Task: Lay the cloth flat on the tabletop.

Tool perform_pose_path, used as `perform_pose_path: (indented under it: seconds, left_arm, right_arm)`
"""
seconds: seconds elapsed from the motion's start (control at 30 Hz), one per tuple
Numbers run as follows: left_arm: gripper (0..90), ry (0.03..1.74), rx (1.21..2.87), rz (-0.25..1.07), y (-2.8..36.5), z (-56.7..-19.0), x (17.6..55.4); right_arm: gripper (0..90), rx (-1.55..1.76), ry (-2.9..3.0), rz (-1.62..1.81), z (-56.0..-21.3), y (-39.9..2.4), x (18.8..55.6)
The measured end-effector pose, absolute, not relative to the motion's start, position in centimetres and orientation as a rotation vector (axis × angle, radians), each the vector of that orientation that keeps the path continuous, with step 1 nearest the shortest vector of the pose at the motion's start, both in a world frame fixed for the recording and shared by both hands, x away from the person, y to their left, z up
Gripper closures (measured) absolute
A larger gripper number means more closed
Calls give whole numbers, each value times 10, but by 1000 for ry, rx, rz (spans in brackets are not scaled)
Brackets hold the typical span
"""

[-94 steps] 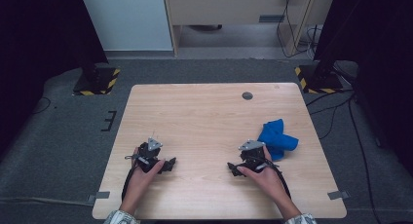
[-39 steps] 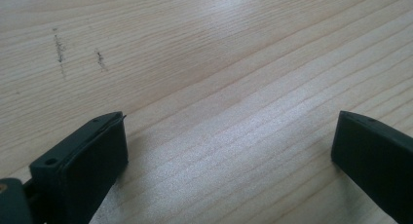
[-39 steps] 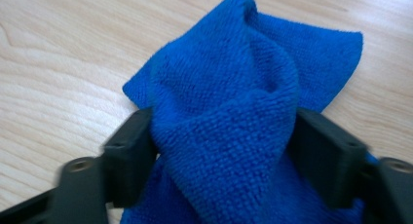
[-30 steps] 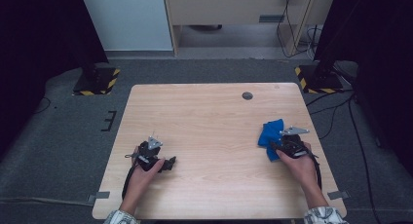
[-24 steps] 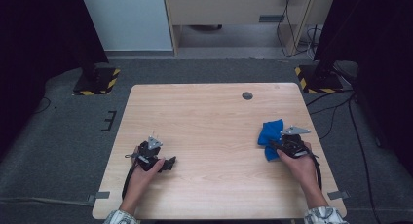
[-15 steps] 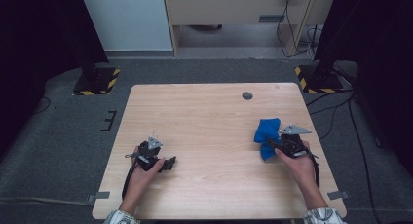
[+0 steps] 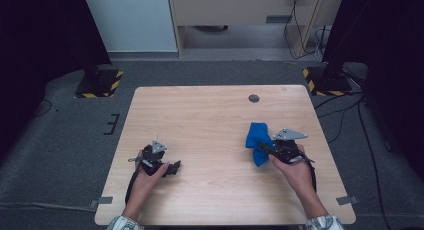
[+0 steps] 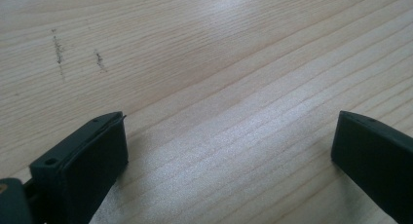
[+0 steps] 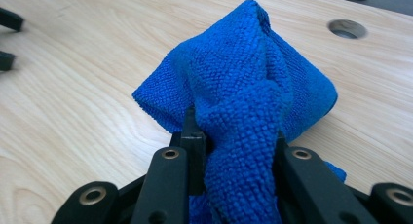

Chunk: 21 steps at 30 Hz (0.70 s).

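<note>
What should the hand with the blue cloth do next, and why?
Probably lift the cloth a bit higher. The right gripper is shut on a bunched fold, while the cloth's lower edge seems to touch the table, and the left gripper rests open, apart from it.

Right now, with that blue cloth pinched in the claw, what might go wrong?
The right claw pinches only one bunched fold of the crumpled blue microfibre cloth, so it might slip free. The cloth's hanging rest could drag over the pale wooden table instead of spreading flat. The left claw rests open well apart from the cloth, too distant to catch it.
</note>
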State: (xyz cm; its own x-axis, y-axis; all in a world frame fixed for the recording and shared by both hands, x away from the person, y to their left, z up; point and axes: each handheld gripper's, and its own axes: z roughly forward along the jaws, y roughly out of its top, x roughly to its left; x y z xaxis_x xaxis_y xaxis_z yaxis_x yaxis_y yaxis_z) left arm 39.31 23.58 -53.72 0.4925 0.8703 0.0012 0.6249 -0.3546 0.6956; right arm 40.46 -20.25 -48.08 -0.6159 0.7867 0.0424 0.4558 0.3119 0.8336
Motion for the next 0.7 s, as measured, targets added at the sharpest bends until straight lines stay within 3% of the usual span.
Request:
perform_pose_path:
  seconds: [0.7]
  left_arm:
    - [0,1229,2094,502,235,-537,392]
  right_arm:
    - [718,935,2377,1222,-489,-132,396]
